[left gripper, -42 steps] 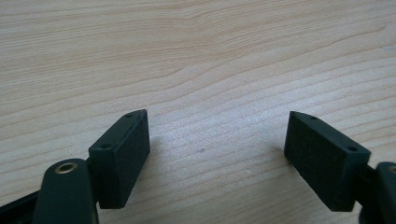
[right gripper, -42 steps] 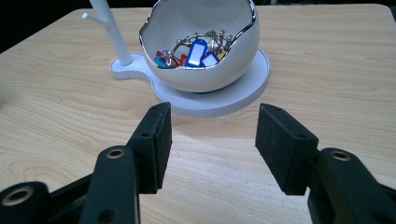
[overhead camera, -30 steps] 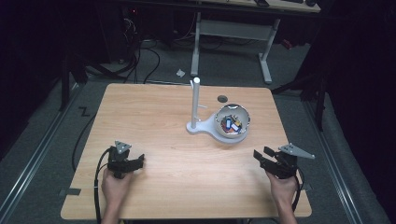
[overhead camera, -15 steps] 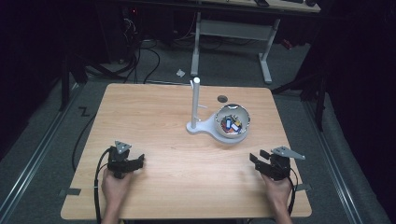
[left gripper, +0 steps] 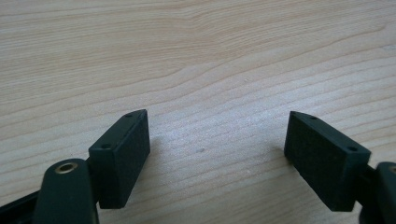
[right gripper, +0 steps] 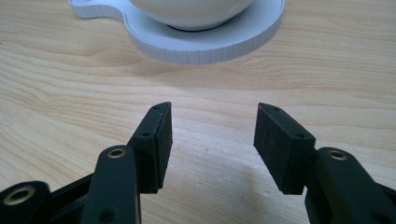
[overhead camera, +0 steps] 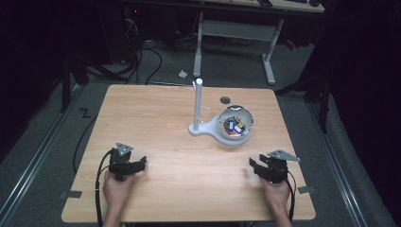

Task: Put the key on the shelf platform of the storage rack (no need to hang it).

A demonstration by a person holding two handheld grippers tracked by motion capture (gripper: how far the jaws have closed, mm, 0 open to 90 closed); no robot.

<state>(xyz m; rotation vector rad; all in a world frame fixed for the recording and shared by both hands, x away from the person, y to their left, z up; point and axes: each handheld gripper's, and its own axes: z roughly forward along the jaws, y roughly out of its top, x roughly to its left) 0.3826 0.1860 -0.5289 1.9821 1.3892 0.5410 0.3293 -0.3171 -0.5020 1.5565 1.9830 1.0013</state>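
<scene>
High view: the right tool [overhead camera: 257, 166] has slid leftward along the table [overhead camera: 156, 113], jaws spread and empty like the left tool [overhead camera: 135, 164], now aimed at the white bowl [overhead camera: 235, 124] of small items, suggesting an approach.

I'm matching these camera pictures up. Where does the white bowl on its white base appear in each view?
High view: the white bowl sits right of centre, on its white base beside the upright post.
Left gripper view: not in it; bare wooden table.
Right gripper view: top centre, its underside above the open jaws.
Shared landmark: the wooden table.
</scene>
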